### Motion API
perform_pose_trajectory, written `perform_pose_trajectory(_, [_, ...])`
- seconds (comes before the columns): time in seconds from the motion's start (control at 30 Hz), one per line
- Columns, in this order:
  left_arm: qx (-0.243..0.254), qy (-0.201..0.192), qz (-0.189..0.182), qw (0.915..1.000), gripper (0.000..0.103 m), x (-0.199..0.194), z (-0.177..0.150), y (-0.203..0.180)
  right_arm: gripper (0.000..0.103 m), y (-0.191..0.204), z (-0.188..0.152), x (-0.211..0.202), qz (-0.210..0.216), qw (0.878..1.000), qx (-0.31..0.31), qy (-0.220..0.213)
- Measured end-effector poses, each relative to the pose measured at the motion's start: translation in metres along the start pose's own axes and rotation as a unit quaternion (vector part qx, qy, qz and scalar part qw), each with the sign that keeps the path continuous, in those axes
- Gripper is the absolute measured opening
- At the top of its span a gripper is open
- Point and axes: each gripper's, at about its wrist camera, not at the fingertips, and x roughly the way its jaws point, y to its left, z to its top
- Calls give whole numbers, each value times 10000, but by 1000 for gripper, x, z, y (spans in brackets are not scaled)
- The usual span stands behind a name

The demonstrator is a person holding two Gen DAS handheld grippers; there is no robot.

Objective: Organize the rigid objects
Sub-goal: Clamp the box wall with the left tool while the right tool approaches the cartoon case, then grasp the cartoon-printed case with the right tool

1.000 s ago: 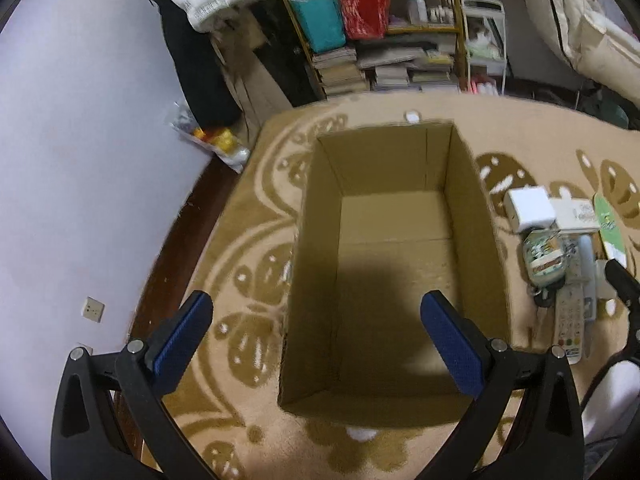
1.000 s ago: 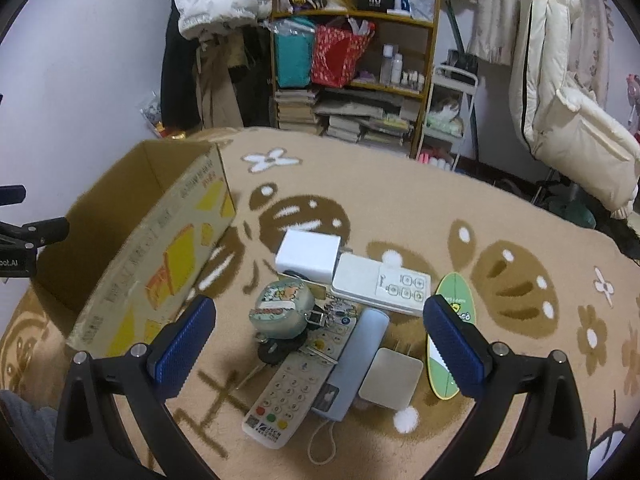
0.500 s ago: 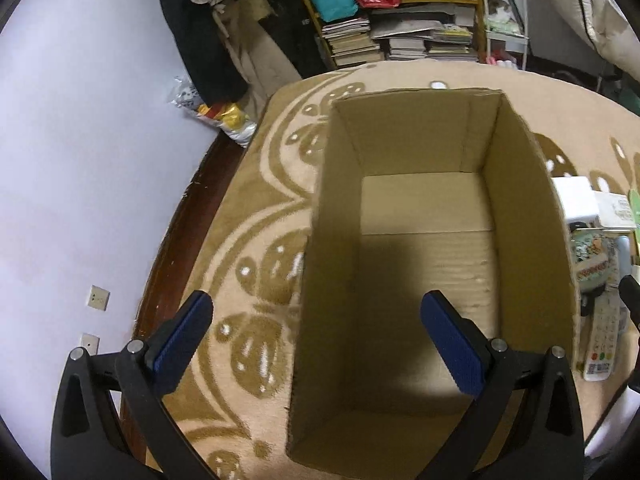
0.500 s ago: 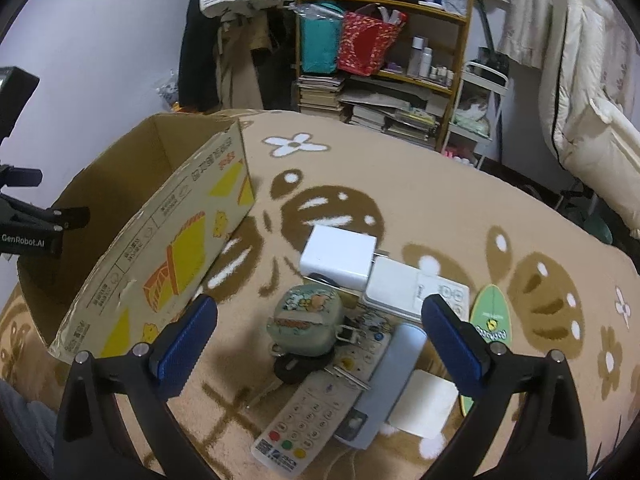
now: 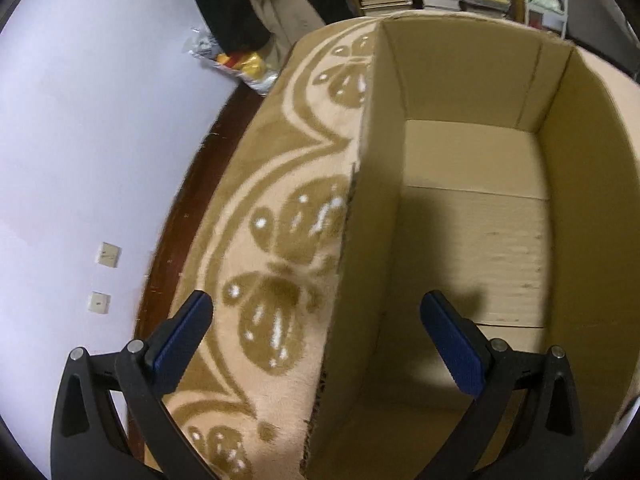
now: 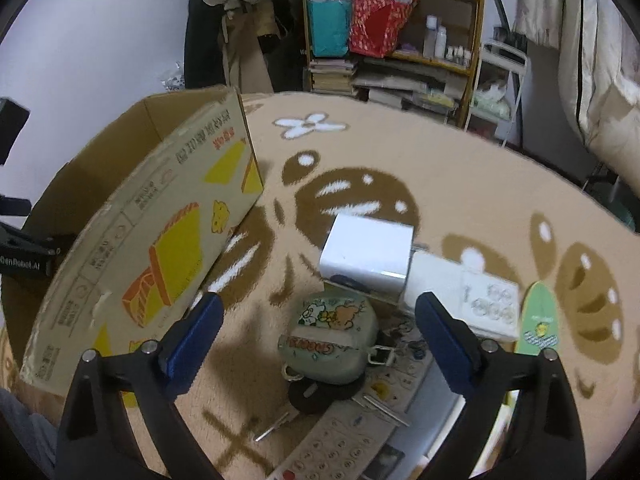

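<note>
Cluttered bedroom floor, beige rug [image 6: 460, 168] with brown flower pattern; bookshelf [image 6: 400, 40] behind.

Left tool [image 5: 316, 330]: jaws wide apart, holding nothing, straddling the left wall of the cardboard box [image 5: 472, 216]. Box interior shows bare cardboard only.

Right tool [image 6: 316, 334]: jaws wide apart, holding nothing, hanging over the pile just right of the box. Green cartoon case [image 6: 332, 336] sits between the pads, not touching either as far as I can tell.

Count in the pile:
- white box [image 6: 366, 254]: 1
- white panel with buttons [image 6: 476, 300]: 1
- green cartoon case: 1
- remote control [image 6: 340, 440]: 1
- green oval tag [image 6: 538, 320]: 1
- metal keys [image 6: 276, 426]: at least 2, partly hidden
- dark round piece [image 6: 320, 392] under the case: 1

Step in hand, my judgement: first pick, green case. I lower the right tool straight, centre the pads on the case's rounded flanks, close slowly. Case has a clip and key ring attached; I expect the keys may drag along, so I lift gently. Left tool is best placed steadying the box wall.
</note>
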Motion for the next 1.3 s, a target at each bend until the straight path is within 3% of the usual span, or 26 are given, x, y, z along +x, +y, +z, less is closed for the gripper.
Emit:
perform_pose_trajectory(0.17, [2, 296, 97, 9995, 100, 12, -1, -5, 88, -4, -1, 14, -63, 9997, 75, 207])
perform_pose_trajectory(0.27, [43, 315, 99, 9994, 94, 13, -2, -7, 74, -7, 1, 20, -27, 9995, 158, 260])
perform_pose_trajectory(0.47, [-35, 320, 55, 9995, 92, 12, -2, -4, 71, -4, -3, 30, -112, 9990, 50, 422])
perform_pose_trajectory(0.53, [-23, 333, 52, 9994, 84, 17, -2, -1, 71, 0, -3, 32, -198, 9987, -44, 462])
perform_pose_trajectory(0.67, [-6, 386, -222, 9990, 80, 17, -3, -4, 60, 3, -5, 31, -453, 9981, -111, 404])
perform_pose_trajectory(0.77, [25, 390, -328, 9987, 63, 15, -4, -7, 60, 2, -5, 27, -480, 9980, -67, 414])
perform_pose_trajectory(0.8, [27, 443, -369, 9983, 55, 15, -4, -8, 60, 2, -4, 25, -469, 9982, -40, 385])
perform_pose_trajectory(1.3, [-174, 673, -798, 9944, 27, 17, -10, 0, 60, 1, 30, -38, -249, 9952, 523, -793])
